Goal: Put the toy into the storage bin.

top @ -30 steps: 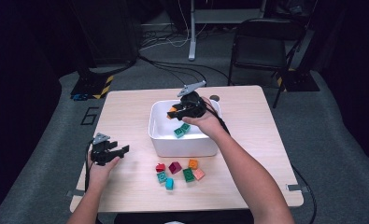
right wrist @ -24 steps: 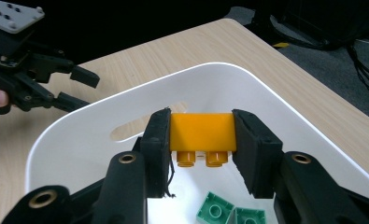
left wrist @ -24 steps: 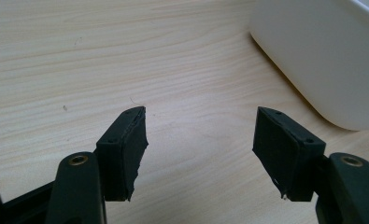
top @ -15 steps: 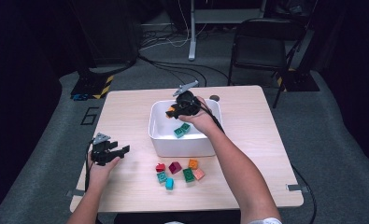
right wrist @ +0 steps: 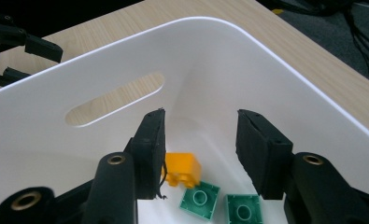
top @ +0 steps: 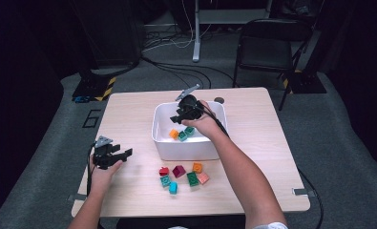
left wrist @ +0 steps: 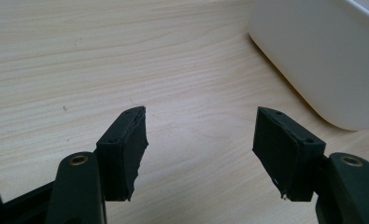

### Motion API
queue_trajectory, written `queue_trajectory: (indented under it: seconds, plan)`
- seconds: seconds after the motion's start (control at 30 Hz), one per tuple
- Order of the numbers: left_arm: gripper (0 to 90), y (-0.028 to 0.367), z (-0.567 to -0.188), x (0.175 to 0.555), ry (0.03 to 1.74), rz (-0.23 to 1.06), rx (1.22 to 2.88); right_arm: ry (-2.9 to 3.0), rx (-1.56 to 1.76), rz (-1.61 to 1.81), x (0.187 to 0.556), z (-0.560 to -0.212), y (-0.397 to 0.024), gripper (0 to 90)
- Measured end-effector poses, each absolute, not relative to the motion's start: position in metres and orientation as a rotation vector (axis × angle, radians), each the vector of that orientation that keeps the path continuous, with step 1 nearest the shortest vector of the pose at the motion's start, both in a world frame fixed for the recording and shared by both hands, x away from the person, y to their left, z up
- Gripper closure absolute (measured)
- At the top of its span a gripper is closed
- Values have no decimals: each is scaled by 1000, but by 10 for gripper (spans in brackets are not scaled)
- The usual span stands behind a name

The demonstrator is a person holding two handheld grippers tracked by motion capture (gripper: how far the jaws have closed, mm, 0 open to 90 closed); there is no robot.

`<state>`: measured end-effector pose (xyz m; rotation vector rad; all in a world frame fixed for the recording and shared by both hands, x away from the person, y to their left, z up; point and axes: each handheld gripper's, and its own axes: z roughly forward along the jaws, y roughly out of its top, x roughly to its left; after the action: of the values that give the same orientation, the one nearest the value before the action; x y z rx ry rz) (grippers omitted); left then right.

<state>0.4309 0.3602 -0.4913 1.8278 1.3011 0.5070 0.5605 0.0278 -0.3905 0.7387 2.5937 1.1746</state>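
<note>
Orange plastic brick (right wrist: 183, 170) loose in white plastic bin (right wrist: 266, 79), frame centre | right gripper (right wrist: 201, 154) just opened, nothing between jaws | left gripper (left wrist: 201, 149) spread, empty.

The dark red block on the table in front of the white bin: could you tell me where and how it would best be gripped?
Probably from straight above, jaws closing on two opposite side walls of the dark red block. It lies flat with neighbouring blocks near it, so a level approach looks crowded.

Dim room – grey carpet (top: 348, 143), folding chair (top: 267, 47), floor cables (top: 176, 67).
</note>
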Motion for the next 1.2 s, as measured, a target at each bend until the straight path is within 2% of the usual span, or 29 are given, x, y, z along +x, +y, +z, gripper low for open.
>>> queue_trajectory:
  seconds: [0.67, 1.2]
  plan:
    - [347, 360, -492, 431, 1308, 511, 1834, 2544, 606, 1312, 500, -342, 8, 439]
    - [349, 360, -492, 431, 1309, 512, 1834, 2534, 508, 1404, 448, -341, -6, 435]
